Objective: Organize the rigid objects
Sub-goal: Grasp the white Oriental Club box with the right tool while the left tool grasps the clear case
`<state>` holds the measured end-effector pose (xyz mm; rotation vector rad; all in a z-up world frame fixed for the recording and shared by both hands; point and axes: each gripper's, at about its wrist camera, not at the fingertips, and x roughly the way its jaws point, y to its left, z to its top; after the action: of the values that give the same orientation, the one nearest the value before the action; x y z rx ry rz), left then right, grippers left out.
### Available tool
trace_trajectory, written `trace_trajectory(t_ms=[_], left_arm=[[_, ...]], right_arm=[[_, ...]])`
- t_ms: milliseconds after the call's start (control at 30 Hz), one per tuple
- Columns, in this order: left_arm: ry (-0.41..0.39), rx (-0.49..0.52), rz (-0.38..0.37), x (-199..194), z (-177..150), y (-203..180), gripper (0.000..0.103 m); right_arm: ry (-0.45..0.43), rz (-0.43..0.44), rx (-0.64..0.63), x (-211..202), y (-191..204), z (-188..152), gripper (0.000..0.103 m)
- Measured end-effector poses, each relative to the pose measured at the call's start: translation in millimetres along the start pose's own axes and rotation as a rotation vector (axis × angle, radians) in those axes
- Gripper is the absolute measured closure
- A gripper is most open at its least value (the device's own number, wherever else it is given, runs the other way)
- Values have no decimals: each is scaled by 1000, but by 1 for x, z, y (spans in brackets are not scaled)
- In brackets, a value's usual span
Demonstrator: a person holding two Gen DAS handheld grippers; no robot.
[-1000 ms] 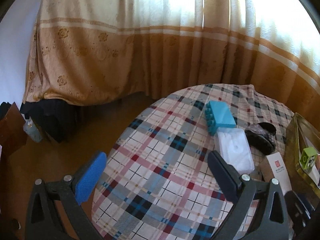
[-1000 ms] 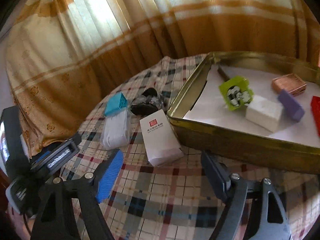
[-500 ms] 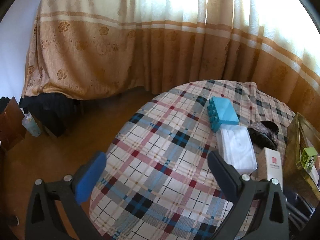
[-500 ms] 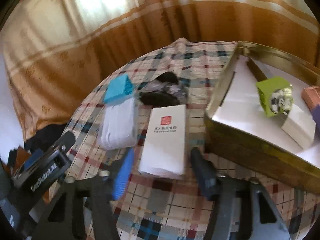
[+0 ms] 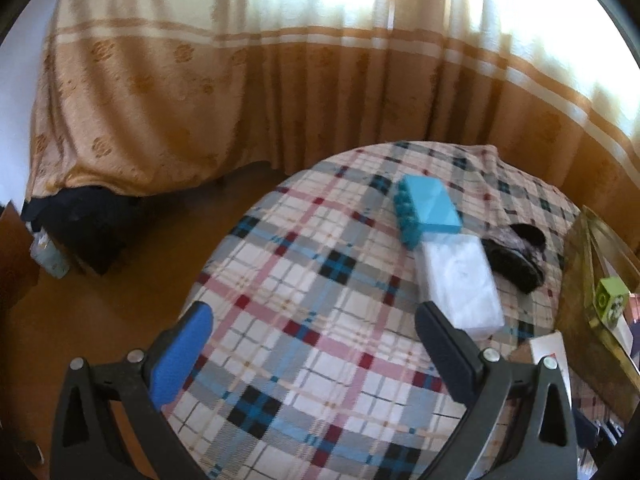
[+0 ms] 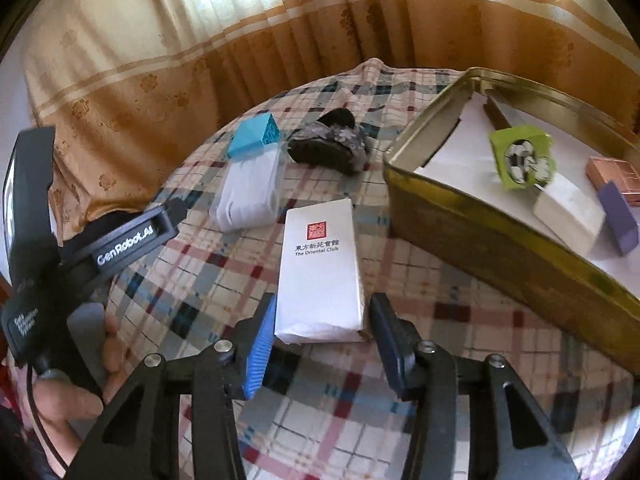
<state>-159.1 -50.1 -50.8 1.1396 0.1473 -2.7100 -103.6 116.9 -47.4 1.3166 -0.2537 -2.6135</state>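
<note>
Your right gripper [image 6: 320, 336] has just been closing its jaws, and the near end of the white box [image 6: 320, 268] now sits between them. The blue pad lies against the box's left edge; on the other side a thin gap shows, so a firm grip cannot be confirmed. The box lies flat on the checked tablecloth [image 6: 192, 280], printed face up, long side pointing away from you.

Just right of the box stands the gold tin [image 6: 500, 240], open. Inside it lie a green cube [image 6: 520, 158], a white block [image 6: 568, 212], a purple block [image 6: 618, 220], a copper-coloured case [image 6: 612, 172] and a dark stick [image 6: 498, 114] at the far corner.

Beyond the box, to its left, a clear plastic case [image 6: 250, 188] touches a blue brick [image 6: 254, 140]. A dark patterned pouch [image 6: 328, 144] lies beside them, near the tin's corner.

Your left gripper [image 5: 312, 344] holds its jaws wide apart with nothing between them, above bare cloth near the table's edge. Your left hand [image 6: 80, 384] shows around its handle in the right view. A tan curtain [image 5: 240, 92] hangs behind the table.
</note>
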Motion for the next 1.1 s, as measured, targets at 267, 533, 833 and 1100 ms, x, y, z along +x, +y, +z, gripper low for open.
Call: trace_trajectory(t_ms=[267, 533, 833, 1100], left_arm=[[-21, 79, -12, -2, 6, -21, 1], [23, 136, -111, 9, 16, -53, 1], [105, 156, -137, 43, 12, -75, 33], [97, 121, -172, 40, 11, -69, 48]], right_arm=[[-17, -36, -16, 19, 7, 18, 52], [-28, -37, -28, 7, -2, 11, 54], [-45, -52, -17, 0, -6, 0, 54], [-50, -47, -12, 3, -8, 1, 54]])
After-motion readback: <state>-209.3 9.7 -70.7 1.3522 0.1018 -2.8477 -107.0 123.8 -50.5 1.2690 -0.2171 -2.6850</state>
